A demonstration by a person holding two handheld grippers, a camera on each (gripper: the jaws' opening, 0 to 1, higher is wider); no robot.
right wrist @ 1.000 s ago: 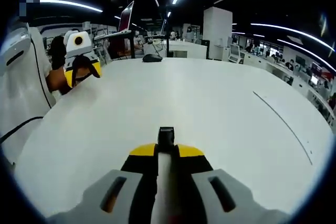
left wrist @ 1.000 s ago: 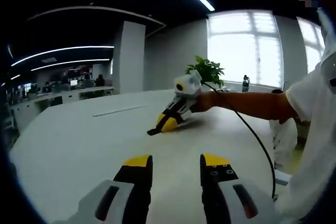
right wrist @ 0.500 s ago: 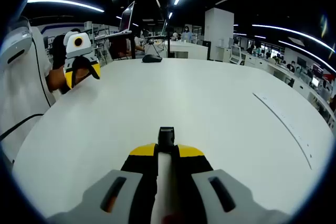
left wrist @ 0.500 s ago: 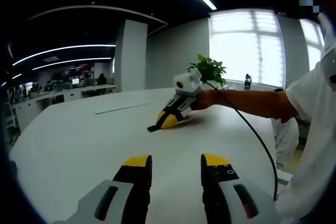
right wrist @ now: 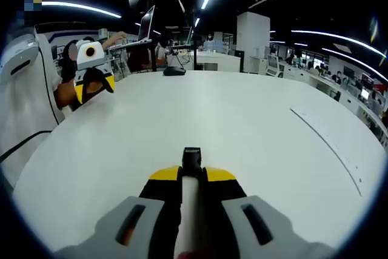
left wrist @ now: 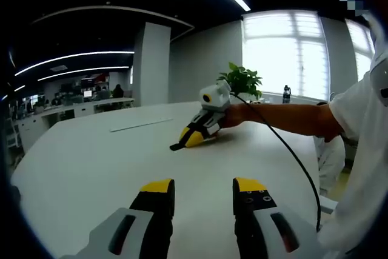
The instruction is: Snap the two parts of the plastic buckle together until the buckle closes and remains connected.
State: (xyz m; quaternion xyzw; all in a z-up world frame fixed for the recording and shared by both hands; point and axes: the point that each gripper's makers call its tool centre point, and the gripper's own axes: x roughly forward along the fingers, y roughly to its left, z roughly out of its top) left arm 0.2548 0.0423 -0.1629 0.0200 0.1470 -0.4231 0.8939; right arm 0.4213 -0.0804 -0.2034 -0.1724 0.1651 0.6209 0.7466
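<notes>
Buckle part (right wrist: 192, 155), black ridged plastic, sits pinched in right tool (right wrist: 193, 177); left tool (left wrist: 203, 189) gapes wide.

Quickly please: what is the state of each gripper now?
Left gripper: open, holding nothing.
Right gripper: shut on a small black plastic buckle part.

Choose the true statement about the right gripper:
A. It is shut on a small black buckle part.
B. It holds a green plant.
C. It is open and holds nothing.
A: in the right gripper view, the right gripper is shut, with a black buckle part sticking out from its tip.
</notes>
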